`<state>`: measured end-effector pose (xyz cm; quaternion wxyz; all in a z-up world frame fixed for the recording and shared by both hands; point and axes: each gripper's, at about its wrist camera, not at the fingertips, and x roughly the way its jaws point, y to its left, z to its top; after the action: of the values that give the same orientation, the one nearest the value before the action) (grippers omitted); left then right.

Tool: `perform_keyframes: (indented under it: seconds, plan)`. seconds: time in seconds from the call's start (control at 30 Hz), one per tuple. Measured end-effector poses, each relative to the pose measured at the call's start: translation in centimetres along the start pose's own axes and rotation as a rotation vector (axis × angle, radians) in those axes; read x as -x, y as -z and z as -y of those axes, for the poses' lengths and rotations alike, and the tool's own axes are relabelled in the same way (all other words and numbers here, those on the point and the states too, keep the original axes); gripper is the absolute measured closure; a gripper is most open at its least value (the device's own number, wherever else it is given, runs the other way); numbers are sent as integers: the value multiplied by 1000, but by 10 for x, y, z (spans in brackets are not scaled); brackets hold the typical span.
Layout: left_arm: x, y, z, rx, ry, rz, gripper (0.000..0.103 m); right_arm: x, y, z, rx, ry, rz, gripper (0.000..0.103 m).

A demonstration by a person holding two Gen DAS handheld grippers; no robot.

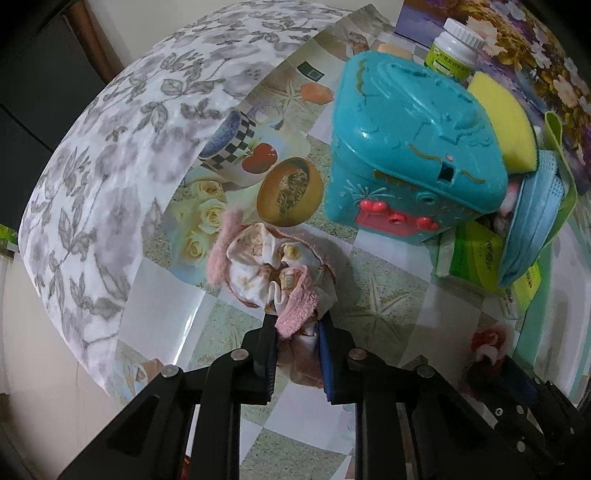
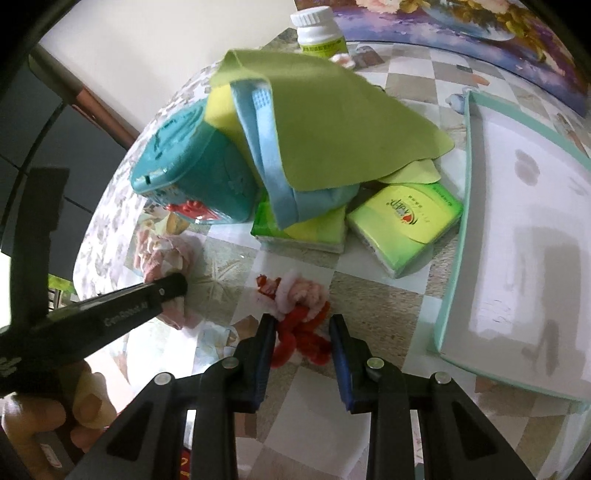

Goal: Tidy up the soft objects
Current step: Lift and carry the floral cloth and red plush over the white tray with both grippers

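Observation:
My left gripper (image 1: 295,325) is shut on a crumpled pink and white cloth (image 1: 269,266) that lies on the patterned table; the cloth also shows in the right wrist view (image 2: 166,254). My right gripper (image 2: 303,325) has its jaws around a red and pink fuzzy flower (image 2: 303,306) on the table, with gaps at both sides; it looks open. The flower also shows in the left wrist view (image 1: 489,341). A pile holds a green cloth (image 2: 332,118), a blue face mask (image 2: 273,147), a yellow sponge (image 1: 509,122) and green tissue packs (image 2: 406,221).
A teal plastic box (image 1: 410,155) stands beside the pile. A white pill bottle (image 2: 319,31) stands behind it. A white tray with a mint rim (image 2: 458,236) lies at the right. The table edge curves at the left.

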<state>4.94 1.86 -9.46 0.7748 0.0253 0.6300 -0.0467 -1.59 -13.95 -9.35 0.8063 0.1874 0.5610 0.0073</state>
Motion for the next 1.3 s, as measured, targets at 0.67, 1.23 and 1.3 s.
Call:
perform_keyframes:
  seconds: [0.67, 1.23, 1.3]
  plan:
    - [95, 15, 44, -131, 49, 187, 83, 106, -16, 46, -131, 101, 175, 71]
    - [106, 1, 195, -376, 115, 142, 83, 148, -15, 202, -441, 369, 172, 71]
    - [106, 1, 209, -402, 101, 145, 83, 152, -13, 217, -463, 386, 175, 71]
